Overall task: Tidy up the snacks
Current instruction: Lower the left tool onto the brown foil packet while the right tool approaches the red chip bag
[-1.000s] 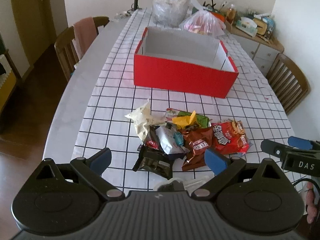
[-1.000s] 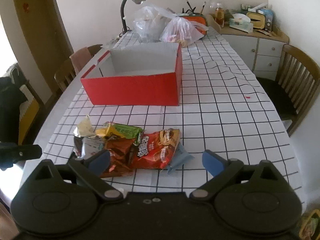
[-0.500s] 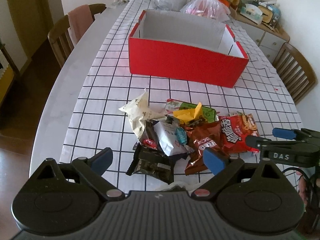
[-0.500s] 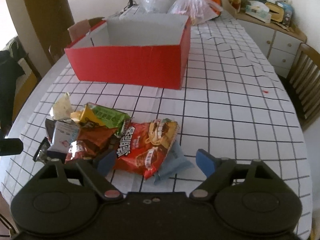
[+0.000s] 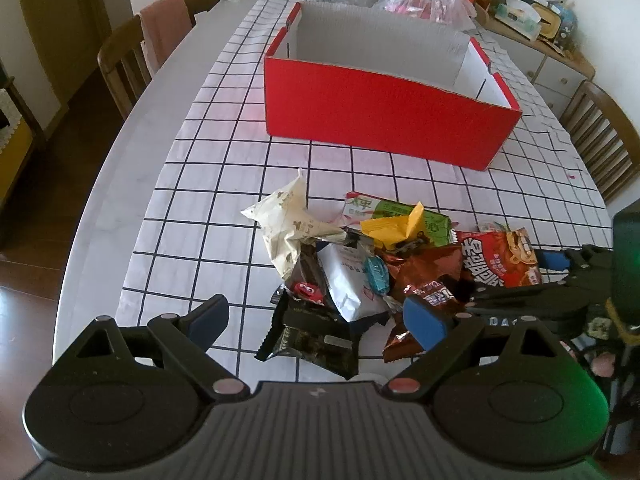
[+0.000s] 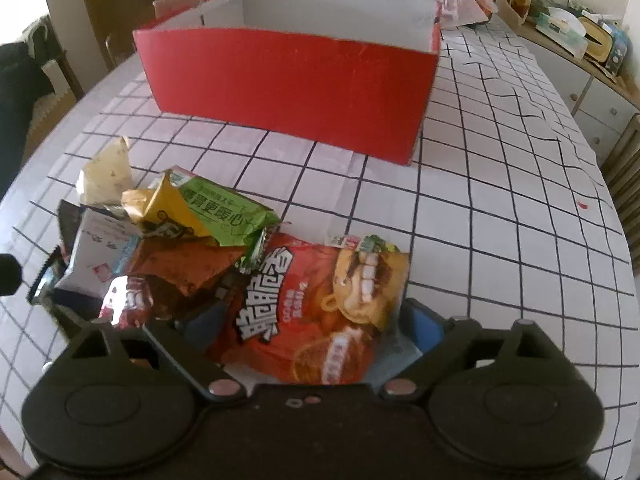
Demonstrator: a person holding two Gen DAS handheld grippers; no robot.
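A pile of snack packets lies on the checked tablecloth near the front edge. It holds a black packet (image 5: 316, 338), a white packet (image 5: 348, 280), a cream bag (image 5: 286, 224), a green packet (image 6: 224, 216) and a big red noodle-snack bag (image 6: 320, 312). An open red box (image 5: 384, 112), empty inside, stands beyond the pile. My left gripper (image 5: 316, 316) is open just above the black packet. My right gripper (image 6: 316, 320) is open with its jaws on either side of the red bag; it also shows in the left wrist view (image 5: 560, 280).
Two filled plastic bags (image 5: 424, 0) sit behind the box. Wooden chairs (image 5: 136, 60) stand at the table's left and right (image 5: 604, 136) sides. A sideboard (image 6: 592, 52) with clutter lines the right wall. The table edge curves close at front left.
Both grippers moved forward and down toward the pile. The right one now straddles the red bag; the left one now hovers over the black packet.
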